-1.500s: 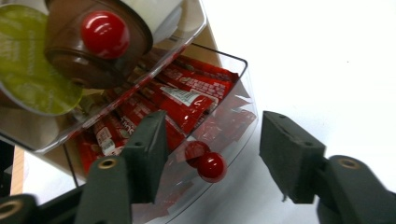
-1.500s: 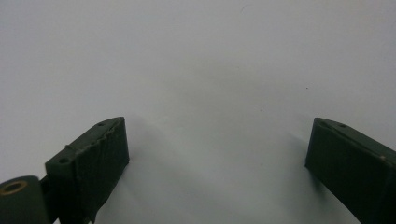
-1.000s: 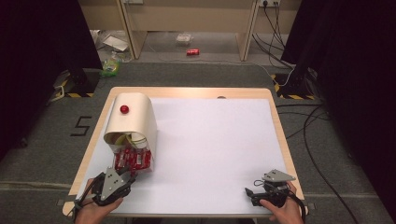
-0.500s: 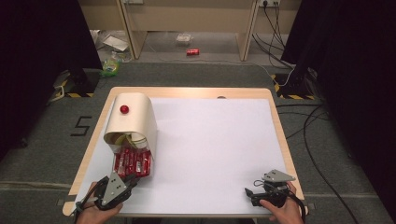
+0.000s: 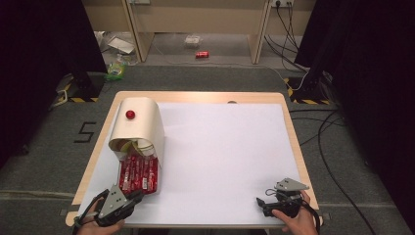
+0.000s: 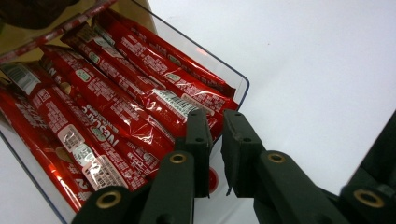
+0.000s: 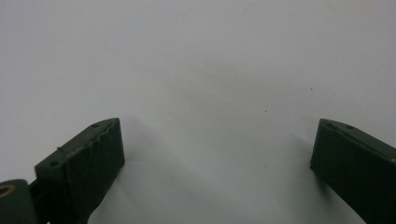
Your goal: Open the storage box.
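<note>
I read this step as drawing the clear tray (image 6: 236, 78) of red sachets (image 6: 116, 102) out from under the roll-top wooden box (image 5: 142, 122). The tray lies at the near left of the table (image 5: 195, 97), its far end under the box's open mouth. My left gripper (image 6: 215, 116) straddles the tray's near wall, one jaw inside against the sachets and one outside. The jaws have just been closing, and only a thin slit is left between them, so I take them as pinched on that wall. My right gripper (image 7: 215, 135) sits at the near right edge with its jaws spread wide and nothing between them, over the bare white sheet (image 5: 220, 156). Next I would pull the tray straight toward me, level and slow. The wall is thin and slick, so the pinch could slip. The inner jaw could also catch a sachet end. The box with its red knob (image 5: 130, 114) may drag along if the tray binds. On the floor beyond lie a red can (image 5: 201, 54) and cables, well out of reach.
</note>
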Tool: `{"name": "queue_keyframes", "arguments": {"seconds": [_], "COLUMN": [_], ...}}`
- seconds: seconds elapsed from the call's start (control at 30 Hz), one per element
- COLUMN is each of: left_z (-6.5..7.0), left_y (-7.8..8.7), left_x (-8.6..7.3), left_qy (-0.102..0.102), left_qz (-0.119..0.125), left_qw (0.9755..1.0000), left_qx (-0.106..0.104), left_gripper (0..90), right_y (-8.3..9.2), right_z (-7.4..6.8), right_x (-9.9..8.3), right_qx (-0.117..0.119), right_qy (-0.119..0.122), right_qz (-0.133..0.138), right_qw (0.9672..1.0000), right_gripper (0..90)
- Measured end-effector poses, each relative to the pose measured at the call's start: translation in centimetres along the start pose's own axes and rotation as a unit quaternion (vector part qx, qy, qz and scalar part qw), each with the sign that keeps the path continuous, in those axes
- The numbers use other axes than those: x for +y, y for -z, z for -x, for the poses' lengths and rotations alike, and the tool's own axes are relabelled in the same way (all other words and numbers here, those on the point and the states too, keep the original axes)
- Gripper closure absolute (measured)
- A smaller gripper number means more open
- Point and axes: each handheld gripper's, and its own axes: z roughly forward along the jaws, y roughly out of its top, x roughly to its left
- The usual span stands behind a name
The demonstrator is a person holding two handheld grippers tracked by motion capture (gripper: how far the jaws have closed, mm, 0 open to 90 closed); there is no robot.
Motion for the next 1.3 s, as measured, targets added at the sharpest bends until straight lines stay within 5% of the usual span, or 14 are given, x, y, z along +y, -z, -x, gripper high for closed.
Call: {"name": "queue_keyframes", "arguments": {"seconds": [0.53, 0.77, 1.07, 1.3], "left_z": [0.4, 0.4, 0.2, -0.2], "left_y": [1.0, 0.5, 0.7, 0.7], "left_x": [0.6, 0.6, 1.0, 1.3], "left_qy": [0.021, 0.029, 0.049, 0.068], "left_qz": [-0.031, -0.042, -0.012, -0.005], "left_qw": [0.9990, 0.9985, 0.9982, 0.9977], "left_qx": [-0.025, -0.019, -0.032, 0.006], "left_gripper": [79.1, 69.8, 57.2, 48.1], "right_y": [0.0, 0.0, -0.1, -0.1], "right_z": [0.0, 0.0, 0.0, 0.0], "right_x": [0.0, 0.0, 0.0, 0.0], "right_qx": [0.000, 0.002, 0.002, 0.002], "right_qy": [0.001, 0.001, 0.002, 0.002], "right_qz": [0.000, -0.001, 0.000, 0.000], "right_qw": [1.0000, 1.0000, 1.0000, 1.0000], "right_gripper": [2.4, 2.0, 1.8, 1.7]}}
